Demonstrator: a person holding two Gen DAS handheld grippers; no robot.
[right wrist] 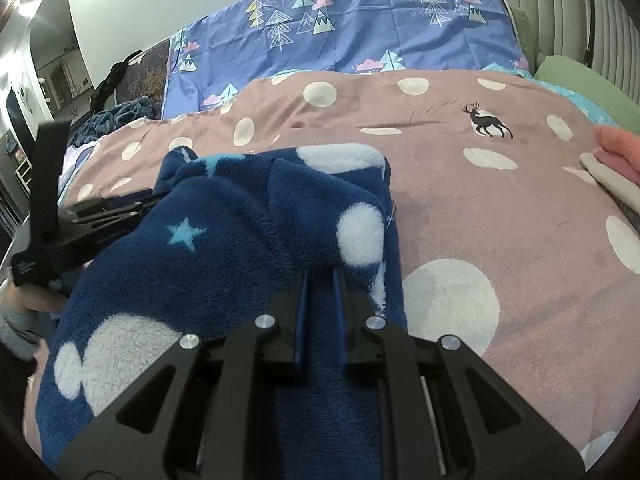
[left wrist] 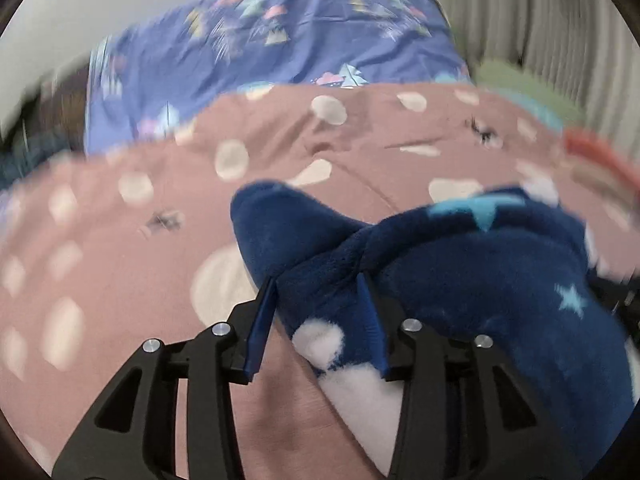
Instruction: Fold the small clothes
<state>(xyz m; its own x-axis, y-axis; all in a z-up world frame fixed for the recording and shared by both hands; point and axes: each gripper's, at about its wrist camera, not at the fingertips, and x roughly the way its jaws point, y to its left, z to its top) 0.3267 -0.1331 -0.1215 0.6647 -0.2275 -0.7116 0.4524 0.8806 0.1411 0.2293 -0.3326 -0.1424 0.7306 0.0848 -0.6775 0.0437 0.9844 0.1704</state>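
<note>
1. the navy fleece garment, with white blobs and light blue stars, lies bunched on the pink spotted bedcover.
2. the left tongs pinch a fold of that fleece between narrow blue fingers.
3. the right tongs are narrow too, clamped on a strip of the same fleece.
4. folded pink and cream clothes sit at the bedcover's right edge.
</note>
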